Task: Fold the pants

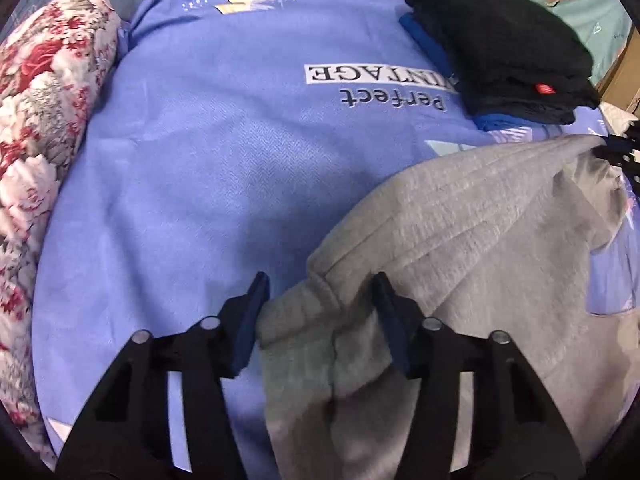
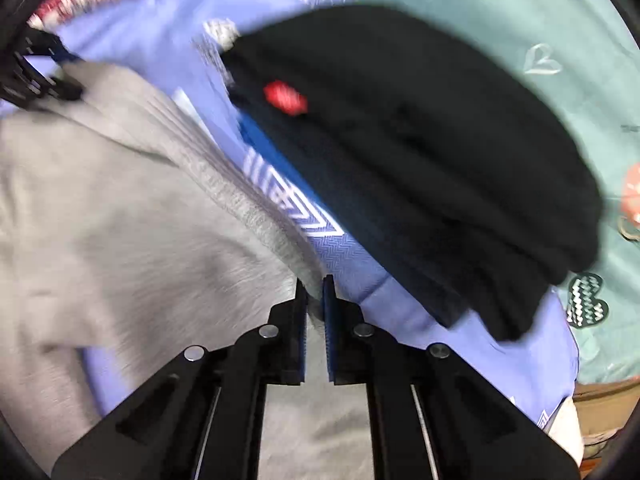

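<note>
Lettering on the periwinkle-blue printed bedsheet (image 1: 208,168) reads "Perfect" with a white bar of capitals beyond it, upside down to the left wrist camera; we make out "NTAGE", the first letters being covered by the folded black garment (image 1: 504,52). That garment carries a small red tag (image 1: 543,89) whose writing we cannot read, and it lies on a folded bright-blue cloth (image 1: 424,40) of which only an edge shows.

The soft grey fleece pants (image 1: 460,248) lie on the bedsheet near both claws, stitched waistband towards the black pile. The left claw (image 1: 320,292) stands part spread, a corner of the waistband between its blue pads; we cannot tell whether the pads press it. In the right wrist view the right claw (image 2: 315,294) is pressed together, pinching a thin edge of the grey pants (image 2: 120,220).

Only the left view shows the rolled red-and-white floral quilt (image 1: 44,128) along the sheet's edge and the lettering. The right view is smeared by motion; it alone shows the mint-green sheet (image 2: 500,40) with its outlined heart (image 2: 541,62) at any breadth. Each view catches the other claw as a dark shape at its rim, cut off.
</note>
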A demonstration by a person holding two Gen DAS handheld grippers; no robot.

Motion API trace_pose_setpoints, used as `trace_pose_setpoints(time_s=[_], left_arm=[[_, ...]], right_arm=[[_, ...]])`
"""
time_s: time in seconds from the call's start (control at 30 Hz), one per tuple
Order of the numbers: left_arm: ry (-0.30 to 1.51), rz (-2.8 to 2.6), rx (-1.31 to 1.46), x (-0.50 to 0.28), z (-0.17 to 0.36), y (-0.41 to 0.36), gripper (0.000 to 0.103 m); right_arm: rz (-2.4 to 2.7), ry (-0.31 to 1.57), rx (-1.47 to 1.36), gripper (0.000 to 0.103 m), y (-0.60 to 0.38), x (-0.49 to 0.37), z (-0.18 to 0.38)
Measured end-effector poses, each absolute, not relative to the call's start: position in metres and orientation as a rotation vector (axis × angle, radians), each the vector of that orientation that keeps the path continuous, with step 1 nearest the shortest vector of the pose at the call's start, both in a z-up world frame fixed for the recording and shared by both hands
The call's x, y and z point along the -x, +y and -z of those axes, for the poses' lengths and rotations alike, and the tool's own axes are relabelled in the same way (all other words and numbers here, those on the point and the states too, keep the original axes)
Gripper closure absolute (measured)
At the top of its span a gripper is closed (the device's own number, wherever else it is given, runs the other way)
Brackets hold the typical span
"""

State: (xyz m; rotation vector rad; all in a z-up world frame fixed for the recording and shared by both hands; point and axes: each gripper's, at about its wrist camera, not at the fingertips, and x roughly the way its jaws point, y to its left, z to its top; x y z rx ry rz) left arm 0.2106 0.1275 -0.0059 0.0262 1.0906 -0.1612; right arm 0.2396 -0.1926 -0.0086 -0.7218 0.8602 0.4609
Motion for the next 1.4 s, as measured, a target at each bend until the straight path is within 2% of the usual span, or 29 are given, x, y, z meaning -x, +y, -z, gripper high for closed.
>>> trace_pose_setpoints(time_s=[0.07, 0.13, 0.2, 0.27, 0.4, 0.57, 0.67, 0.83, 0.87, 0.93, 0.97, 1.0, 1.07, 1.23, 1.33, 1.37, 1.4], left_arm=[[1.073, 0.188, 0.031, -0.193, -0.01, 0.129, 0.056], [1.05, 0.233, 0.117, -0.166, -0.03, 0.136, 0.05], [1.009, 0.281, 0.22, -0.133, -0.054, 0.145, 0.024], [0.959, 0.329, 0.32, -0.094, -0.07, 0.154, 0.014], [0.976, 0.382, 0.434, -0.044, -0.07, 0.147, 0.008], [1.062, 0.371, 0.581, -0.041, -0.033, 0.134, 0.008], [1.041, 0.368, 0.697, -0.065, -0.025, 0.138, 0.008], [1.08, 0.319, 0.855, -0.101, -0.001, 0.146, 0.007], [1.071, 0.32, 0.884, -0.107, 0.002, 0.146, 0.01], [1.028, 0.321, 0.897, -0.111, 0.0, 0.145, 0.03], [1.021, 0.331, 0.879, -0.113, -0.003, 0.142, 0.053], [1.019, 0.35, 0.864, -0.112, -0.007, 0.141, 0.065], [1.003, 0.357, 0.814, -0.105, -0.017, 0.141, 0.071], [1.04, 0.365, 0.726, -0.091, -0.024, 0.137, 0.069], [1.082, 0.291, 0.712, -0.093, -0.009, 0.14, 0.046], [1.077, 0.272, 0.731, -0.095, -0.006, 0.143, 0.041], [1.06, 0.264, 0.743, -0.097, -0.004, 0.145, 0.043]], right_arm=[[-0.458, 0.799, 0.71, 0.096, -0.202, -0.205, -0.016], [-0.452, 0.728, 0.696, 0.096, -0.212, -0.157, -0.04], [-0.456, 0.658, 0.69, 0.096, -0.219, -0.1, -0.056], [-0.463, 0.63, 0.664, 0.096, -0.226, -0.049, -0.056], [-0.482, 0.637, 0.621, 0.096, -0.22, 0.019, -0.015], [-0.469, 0.67, 0.462, 0.096, -0.22, 0.047, 0.017], [-0.479, 0.676, 0.413, 0.096, -0.219, 0.051, 0.028], [-0.473, 0.686, 0.433, 0.096, -0.214, 0.063, 0.042], [-0.471, 0.684, 0.434, 0.096, -0.215, 0.064, 0.043], [-0.469, 0.684, 0.426, 0.095, -0.215, 0.066, 0.047], [-0.469, 0.683, 0.419, 0.095, -0.216, 0.067, 0.049], [-0.468, 0.683, 0.409, 0.095, -0.218, 0.067, 0.05], [-0.463, 0.673, 0.386, 0.096, -0.221, 0.068, 0.048], [-0.474, 0.65, 0.338, 0.095, -0.231, 0.072, 0.041], [-0.49, 0.661, 0.318, 0.095, -0.235, 0.075, 0.045], [-0.491, 0.667, 0.319, 0.095, -0.234, 0.076, 0.047], [-0.489, 0.671, 0.323, 0.095, -0.233, 0.077, 0.05]])
